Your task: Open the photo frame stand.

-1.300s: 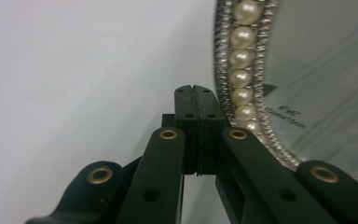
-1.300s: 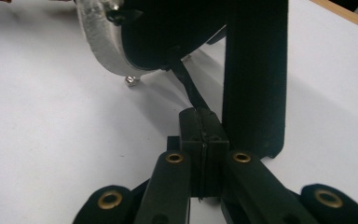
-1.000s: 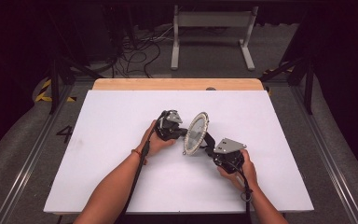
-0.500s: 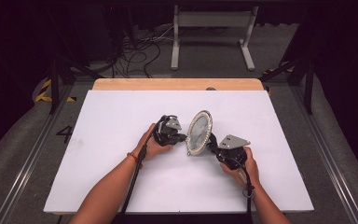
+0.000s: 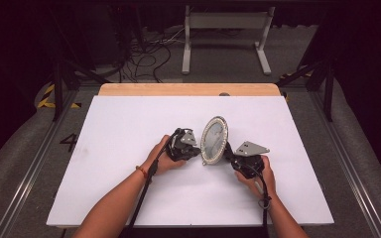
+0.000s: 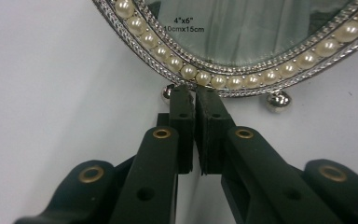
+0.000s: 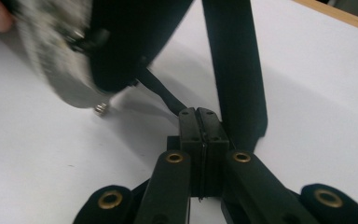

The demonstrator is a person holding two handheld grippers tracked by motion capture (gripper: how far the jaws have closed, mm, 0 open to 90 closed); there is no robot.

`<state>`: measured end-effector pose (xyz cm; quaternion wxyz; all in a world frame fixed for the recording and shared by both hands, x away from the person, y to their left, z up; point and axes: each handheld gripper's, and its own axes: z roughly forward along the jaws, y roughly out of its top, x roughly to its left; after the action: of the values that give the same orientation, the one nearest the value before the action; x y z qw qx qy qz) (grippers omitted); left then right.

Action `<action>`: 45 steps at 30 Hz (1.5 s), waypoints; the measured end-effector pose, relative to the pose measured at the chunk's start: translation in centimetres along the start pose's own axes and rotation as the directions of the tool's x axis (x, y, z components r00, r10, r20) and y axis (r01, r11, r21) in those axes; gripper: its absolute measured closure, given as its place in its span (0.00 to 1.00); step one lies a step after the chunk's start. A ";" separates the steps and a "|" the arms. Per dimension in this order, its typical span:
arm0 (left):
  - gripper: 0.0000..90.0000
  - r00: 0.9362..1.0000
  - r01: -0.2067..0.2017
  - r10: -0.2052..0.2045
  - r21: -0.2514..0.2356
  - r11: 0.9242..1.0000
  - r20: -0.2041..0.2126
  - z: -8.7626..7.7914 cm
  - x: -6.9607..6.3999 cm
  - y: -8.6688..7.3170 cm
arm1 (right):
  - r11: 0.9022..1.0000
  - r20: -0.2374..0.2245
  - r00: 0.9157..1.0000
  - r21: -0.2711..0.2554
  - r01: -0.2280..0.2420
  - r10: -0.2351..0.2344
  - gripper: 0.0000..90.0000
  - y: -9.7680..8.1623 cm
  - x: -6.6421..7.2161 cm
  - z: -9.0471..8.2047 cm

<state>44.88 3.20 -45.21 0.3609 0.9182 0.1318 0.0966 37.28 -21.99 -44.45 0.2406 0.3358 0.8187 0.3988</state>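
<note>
An oval silver picture frame [image 5: 214, 140] rimmed with pearls stands upright on the white table [image 5: 129, 124]. My left gripper [image 5: 198, 148] is at its front. In the left gripper view the frame [image 6: 242, 37] fills the top, and the left gripper [image 6: 196, 91] has its tips just under the pearl rim, shut but for a thin slit with nothing in it. My right gripper [image 5: 228, 151] is behind the frame. In the right gripper view the right gripper [image 7: 198, 111] is shut on a thin black strap [image 7: 161, 91] from the frame's dark back, beside the black stand leg [image 7: 233, 70].
A wooden strip [image 5: 188, 89] borders the table's far edge, with cables and a metal stand on the floor beyond. The frame rests on small silver ball feet [image 6: 278, 99]. White tabletop lies open on all sides of the hands.
The left gripper has drawn back a little toward the person from the frame's front. The frame stands more upright and slightly farther right. The right hand has barely moved.
</note>
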 end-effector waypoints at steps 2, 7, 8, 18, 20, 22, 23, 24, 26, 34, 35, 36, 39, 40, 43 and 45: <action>0.96 1.000 0.014 -0.014 -0.021 1.000 -0.002 -0.7 -0.1 -0.3 | 1.000 -0.010 1.000 0.000 0.014 -0.014 1.00 0.1 0.4 -0.5; 0.94 0.999 0.026 -0.028 -0.063 0.998 -0.040 -3.4 -1.0 -1.8 | 1.000 -0.023 1.000 -0.016 0.006 -0.006 0.98 0.2 1.1 -1.8; 0.93 0.998 0.032 -0.036 -0.076 0.997 -0.048 -4.2 -1.3 -2.4 | 1.000 -0.029 1.000 -0.018 0.004 -0.005 0.98 0.1 1.2 -2.0; 0.88 0.993 0.033 -0.049 -0.150 0.988 -0.103 -8.7 -3.3 -6.5 | 0.998 -0.043 0.999 -0.050 -0.036 0.034 0.76 -0.5 4.4 -2.5; 0.85 0.992 0.050 -0.068 -0.173 0.984 -0.103 -9.3 -3.5 -7.2 | 0.997 -0.042 0.998 -0.052 -0.053 0.051 0.70 -0.2 4.6 -2.3; 0.76 0.989 0.054 -0.077 -0.179 0.982 -0.125 -9.7 -3.8 -7.9 | 0.996 -0.032 0.998 -0.068 -0.063 0.061 0.68 0.1 4.6 -2.2; 0.70 0.985 0.037 -0.063 -0.160 0.986 -0.158 -9.8 -4.0 -8.2 | 0.994 -0.026 0.997 -0.082 -0.069 0.067 0.66 0.3 4.6 -2.2; 0.65 0.982 0.010 -0.036 -0.136 0.991 -0.184 -9.9 -4.2 -8.4 | 0.994 -0.012 0.997 -0.085 -0.074 0.073 0.62 0.5 4.6 -2.0; 0.55 0.981 0.034 -0.060 -0.141 0.989 -0.184 -10.1 -4.6 -9.1 | 0.991 -0.010 0.996 -0.097 -0.094 0.094 0.58 0.8 4.6 -1.7; 0.34 0.978 0.104 -0.128 -0.146 0.984 -0.167 -10.1 -4.7 -10.6 | 0.985 0.006 0.990 -0.097 -0.142 0.144 0.53 2.0 4.9 0.1; 0.34 0.978 0.101 -0.124 -0.139 0.985 -0.168 -10.0 -4.6 -10.7 | 0.983 0.004 0.988 -0.102 -0.155 0.157 0.54 2.1 4.8 0.4; 0.33 0.977 0.106 -0.128 -0.133 0.985 -0.170 -10.0 -4.7 -10.8 | 0.980 0.000 0.986 -0.106 -0.167 0.168 0.55 2.2 4.7 0.6; 0.33 0.976 0.113 -0.133 -0.126 0.986 -0.172 -9.9 -4.6 -11.0 | 0.975 -0.007 0.981 -0.115 -0.192 0.193 0.64 2.2 4.4 1.2; 0.33 0.976 0.119 -0.139 -0.124 0.985 -0.167 -9.9 -4.5 -11.0 | 0.973 -0.002 0.981 -0.121 -0.195 0.196 0.68 2.1 4.2 1.3; 0.32 0.975 0.107 -0.126 -0.113 0.988 -0.180 -10.0 -4.4 -11.0 | 0.972 -0.024 0.980 -0.124 -0.199 0.197 0.72 2.1 3.8 1.4; 0.32 0.974 0.122 -0.142 -0.118 0.985 -0.177 -10.0 -4.2 -11.0 | 0.974 -0.023 0.981 -0.122 -0.192 0.190 0.72 2.1 3.8 1.4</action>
<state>36.27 16.07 -45.90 0.4011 0.8739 0.2202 0.1642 36.44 -17.50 -44.04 0.2168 0.3950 0.7576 0.4722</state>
